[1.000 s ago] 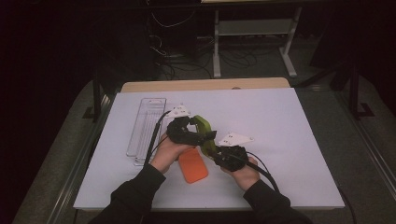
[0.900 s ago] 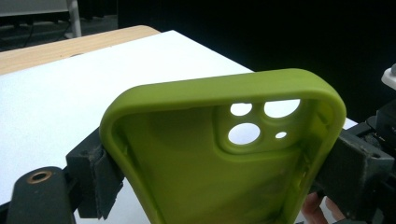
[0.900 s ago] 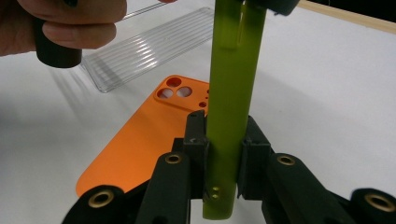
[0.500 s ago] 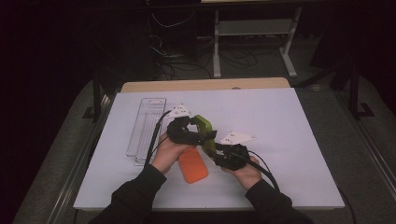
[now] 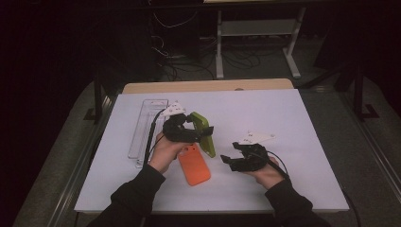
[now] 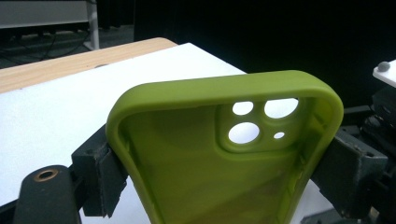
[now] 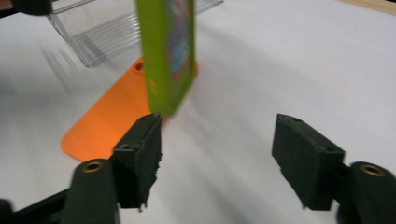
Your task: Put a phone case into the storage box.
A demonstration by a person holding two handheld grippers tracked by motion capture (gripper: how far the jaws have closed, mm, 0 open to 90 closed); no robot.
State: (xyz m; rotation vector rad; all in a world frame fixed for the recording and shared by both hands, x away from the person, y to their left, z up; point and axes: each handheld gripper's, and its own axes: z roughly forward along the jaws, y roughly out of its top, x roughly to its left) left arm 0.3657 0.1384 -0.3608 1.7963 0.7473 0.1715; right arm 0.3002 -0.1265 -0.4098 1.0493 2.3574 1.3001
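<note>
Tray (image 5: 144,126), clear plastic, at left on white table (image 5: 293,123). Left gripper (image 5: 189,134) clamps green case (image 5: 202,133) by its long sides, case held on edge above table, inner face toward left gripper camera. Orange case (image 5: 194,164) flat on table beneath, near tray. Right gripper (image 5: 230,160) apart from green case, jaws just opening, wide, nothing between.
</note>
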